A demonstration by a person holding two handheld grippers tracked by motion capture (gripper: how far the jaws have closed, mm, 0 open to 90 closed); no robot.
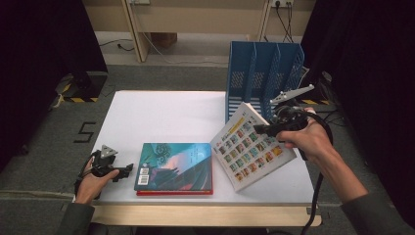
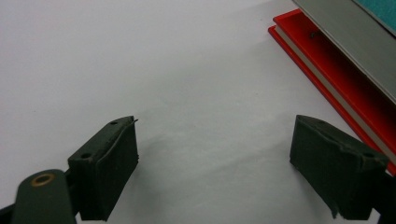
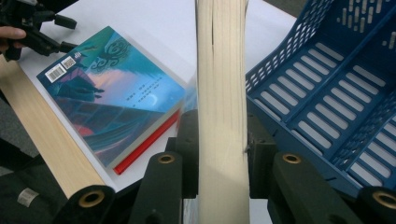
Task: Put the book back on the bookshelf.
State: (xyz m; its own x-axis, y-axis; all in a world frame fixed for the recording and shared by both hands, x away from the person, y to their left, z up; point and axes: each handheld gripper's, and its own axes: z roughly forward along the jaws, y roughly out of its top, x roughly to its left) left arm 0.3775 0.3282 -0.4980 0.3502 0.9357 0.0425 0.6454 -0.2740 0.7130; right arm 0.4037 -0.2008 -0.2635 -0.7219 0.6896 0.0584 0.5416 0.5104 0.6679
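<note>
My right gripper (image 1: pixel 266 129) is shut on a white book (image 1: pixel 249 146) with a grid of small colourful pictures on its cover, held tilted above the table's right side. In the right gripper view its cream page edge (image 3: pixel 221 93) rises between the two jaws of the right gripper (image 3: pixel 220 149). A teal-covered book (image 1: pixel 175 164) lies flat on a red book (image 1: pixel 173 192) near the front edge. My left gripper (image 1: pixel 128 169) rests on the table left of that stack, open, nothing between its fingers (image 2: pixel 108 163). The red book's corner (image 2: pixel 327 65) shows at upper right.
A blue file rack (image 1: pixel 264 73) with upright slots stands at the table's back right, right beside the held book; its slotted wall (image 3: pixel 327 88) is close in the right gripper view. The white table (image 1: pixel 161 117) has a wooden front edge (image 1: pixel 205 215).
</note>
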